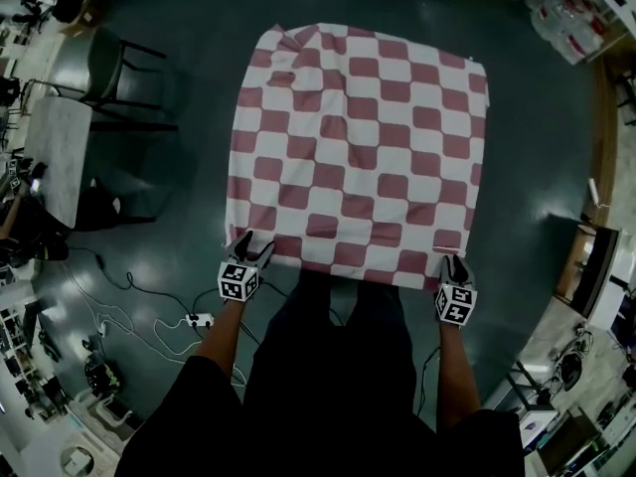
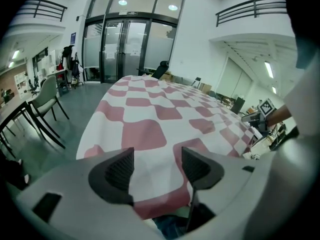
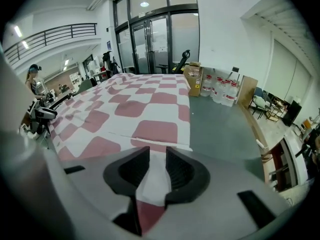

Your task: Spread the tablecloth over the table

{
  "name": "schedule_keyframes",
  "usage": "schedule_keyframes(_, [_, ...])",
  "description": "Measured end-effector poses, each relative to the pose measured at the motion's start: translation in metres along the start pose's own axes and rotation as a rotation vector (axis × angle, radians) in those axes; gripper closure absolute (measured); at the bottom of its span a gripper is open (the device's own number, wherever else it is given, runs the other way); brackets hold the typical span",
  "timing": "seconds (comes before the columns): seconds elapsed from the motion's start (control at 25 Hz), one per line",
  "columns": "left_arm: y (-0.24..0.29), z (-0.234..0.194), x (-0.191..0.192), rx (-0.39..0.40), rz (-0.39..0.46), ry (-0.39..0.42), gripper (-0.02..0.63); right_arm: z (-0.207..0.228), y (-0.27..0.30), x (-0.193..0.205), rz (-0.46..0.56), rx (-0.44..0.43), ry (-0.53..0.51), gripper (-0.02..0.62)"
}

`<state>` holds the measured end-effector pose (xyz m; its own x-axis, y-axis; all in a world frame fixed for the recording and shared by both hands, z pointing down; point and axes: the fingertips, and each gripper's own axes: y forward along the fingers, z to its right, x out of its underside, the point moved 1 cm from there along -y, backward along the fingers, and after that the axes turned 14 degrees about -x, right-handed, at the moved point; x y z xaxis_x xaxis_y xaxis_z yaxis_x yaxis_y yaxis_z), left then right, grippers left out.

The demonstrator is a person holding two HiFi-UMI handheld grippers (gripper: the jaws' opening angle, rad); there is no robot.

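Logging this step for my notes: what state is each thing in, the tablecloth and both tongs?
tablecloth: spread out flat, far-left corner rumpled.
left tongs: open, the tablecloth's near edge lying between them.
right tongs: shut on the tablecloth's near edge.

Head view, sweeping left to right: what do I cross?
chair → left gripper at the cloth's near corner → middle of the tablecloth → right gripper at the other near corner
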<state>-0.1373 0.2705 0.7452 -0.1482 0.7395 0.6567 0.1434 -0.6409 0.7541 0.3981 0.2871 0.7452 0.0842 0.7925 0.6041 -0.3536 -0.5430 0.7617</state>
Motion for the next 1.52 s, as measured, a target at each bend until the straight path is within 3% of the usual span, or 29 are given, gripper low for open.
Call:
schedule_keyframes(0.2, [0.004,0.001,-0.026,0.108,0.084,0.077,0.31,-0.039,-0.001,-0.008,0.007,0.035,-0.015,0.479])
schedule_keyframes(0.32, [0.016,0.006,-0.036,0.211,0.104,0.151,0.31,-0.098,0.019,-0.024,0.018,-0.025,-0.056,0.479])
schedule_keyframes(0.44, [0.022,0.005,-0.032,0.302,0.09,0.098,0.31,-0.169,0.05,-0.034,0.015,-0.116,-0.089,0.479])
schedule_keyframes(0.6, [0.018,-0.011,-0.031,0.321,0.101,0.05,0.31,-0.227,0.095,-0.032,-0.035,-0.149,-0.083,0.469])
schedule_keyframes(0.8, [0.017,-0.025,-0.022,0.291,0.04,0.066,0.308,-0.23,0.109,-0.024,-0.053,-0.095,-0.044,0.474])
schedule_keyframes(1.0, [0.006,-0.034,-0.011,0.347,-0.032,0.167,0.301,-0.243,0.108,-0.049,-0.006,-0.084,0.003,0.472])
schedule_keyframes(1.28, [0.006,-0.091,-0.079,0.415,0.092,0.092,0.301,-0.364,0.164,-0.094,-0.005,-0.224,-0.053,0.472])
schedule_keyframes(1.4, [0.024,-0.126,-0.101,0.481,0.135,0.114,0.301,-0.4,0.192,-0.107,-0.002,-0.187,-0.048,0.472])
schedule_keyframes(1.52, [0.041,-0.163,-0.12,0.562,0.159,0.199,0.301,-0.417,0.21,-0.117,0.009,-0.085,0.013,0.472])
